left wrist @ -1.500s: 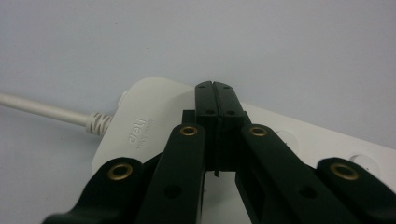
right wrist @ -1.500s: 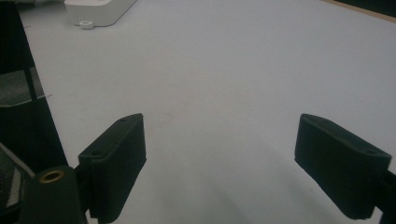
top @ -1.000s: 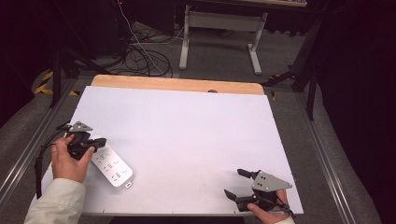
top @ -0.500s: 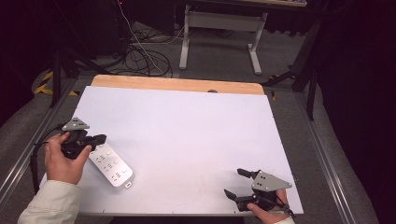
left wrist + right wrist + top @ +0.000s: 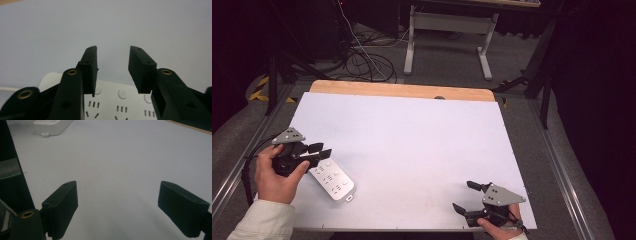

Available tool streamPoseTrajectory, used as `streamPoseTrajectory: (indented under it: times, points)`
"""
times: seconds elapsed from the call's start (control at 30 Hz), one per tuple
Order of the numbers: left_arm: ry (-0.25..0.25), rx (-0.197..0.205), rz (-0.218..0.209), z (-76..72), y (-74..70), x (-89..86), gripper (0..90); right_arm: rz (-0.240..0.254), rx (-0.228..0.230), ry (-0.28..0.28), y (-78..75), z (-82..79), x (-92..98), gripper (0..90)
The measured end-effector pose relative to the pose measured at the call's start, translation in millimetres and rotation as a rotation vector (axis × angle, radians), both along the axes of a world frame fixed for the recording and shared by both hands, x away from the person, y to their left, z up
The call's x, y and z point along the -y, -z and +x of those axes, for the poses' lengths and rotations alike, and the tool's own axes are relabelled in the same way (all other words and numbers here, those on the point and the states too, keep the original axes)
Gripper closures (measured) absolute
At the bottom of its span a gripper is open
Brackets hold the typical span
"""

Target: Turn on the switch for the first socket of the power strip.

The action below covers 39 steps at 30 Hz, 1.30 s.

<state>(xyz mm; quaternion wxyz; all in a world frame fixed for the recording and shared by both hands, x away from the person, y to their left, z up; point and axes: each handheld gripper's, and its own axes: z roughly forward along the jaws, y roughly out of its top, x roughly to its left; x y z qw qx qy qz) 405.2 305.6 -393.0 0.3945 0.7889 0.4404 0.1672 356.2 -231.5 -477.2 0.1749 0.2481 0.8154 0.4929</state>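
White power strip (image 5: 333,180), smooth rounded plastic slab, lies on matte tabletop (image 5: 412,140).

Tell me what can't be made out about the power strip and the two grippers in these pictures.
- Power strip: near end hidden by the left gripper and hand in the high view.
- Power strip in the left gripper view: cut off by the bottom edge, partly behind the jaws.
- Right gripper: handle cut off by the high view's bottom edge.

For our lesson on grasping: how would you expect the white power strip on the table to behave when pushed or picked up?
The power strip looks like a rigid, moulded block, so it probably stays stiff. It lies flat and low on the table, so it should slide, not roll or tip. Its smooth casing may slip between the left gripper jaws, which have just been opening with nothing between them.
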Motion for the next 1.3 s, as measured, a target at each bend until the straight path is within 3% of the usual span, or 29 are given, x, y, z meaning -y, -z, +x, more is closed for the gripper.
streamPoseTrajectory:
  times: [0.03,0.17,0.33,0.43,0.5,0.6,0.67,0.73,0.8,0.87,1.03,1.3]
  points:
    - [0.015,0.01,-0.005,-2.5,-2.4,0.9,50.1,0.001,0.0,0.002,0.0,-0.3,0.4,16.9]
    - [0.048,0.046,-0.04,-12.1,-8.0,3.2,48.0,0.001,-0.001,0.003,0.0,-0.6,0.5,16.8]
    - [0.101,0.071,-0.123,-23.9,-10.1,4.9,40.5,0.002,-0.001,0.004,0.2,-0.9,0.4,16.8]
    - [0.12,0.123,-0.144,-32.0,-10.2,6.2,34.2,0.0,-0.002,0.008,0.1,-1.1,0.8,16.8]
    - [0.126,0.153,-0.184,-36.6,-7.8,8.2,29.0,0.001,-0.002,0.007,0.4,-1.1,0.5,16.8]
    - [0.135,0.193,-0.168,-41.8,-4.9,9.7,25.9,0.0,-0.002,0.005,0.3,-1.2,0.2,16.8]
    - [0.143,0.192,-0.194,-46.5,-2.3,11.8,23.1,0.002,-0.002,0.006,0.2,-1.4,0.4,16.7]
    - [0.156,0.208,-0.194,-50.8,0.6,13.2,21.7,0.002,-0.001,0.008,0.1,-1.4,0.8,16.5]
    - [0.171,0.216,-0.179,-54.7,4.1,15.0,19.7,0.003,-0.001,0.008,0.3,-1.3,1.0,16.5]
    - [0.186,0.251,-0.169,-57.6,9.7,15.2,19.5,0.003,-0.001,0.008,0.4,-1.1,1.1,16.5]
    - [0.195,0.239,-0.175,-65.2,24.1,12.2,17.6,0.004,-0.002,0.009,0.3,-1.2,1.1,16.5]
    - [0.199,0.246,-0.144,-76.1,33.6,8.1,11.5,0.001,-0.002,0.013,0.3,-1.3,1.2,16.5]
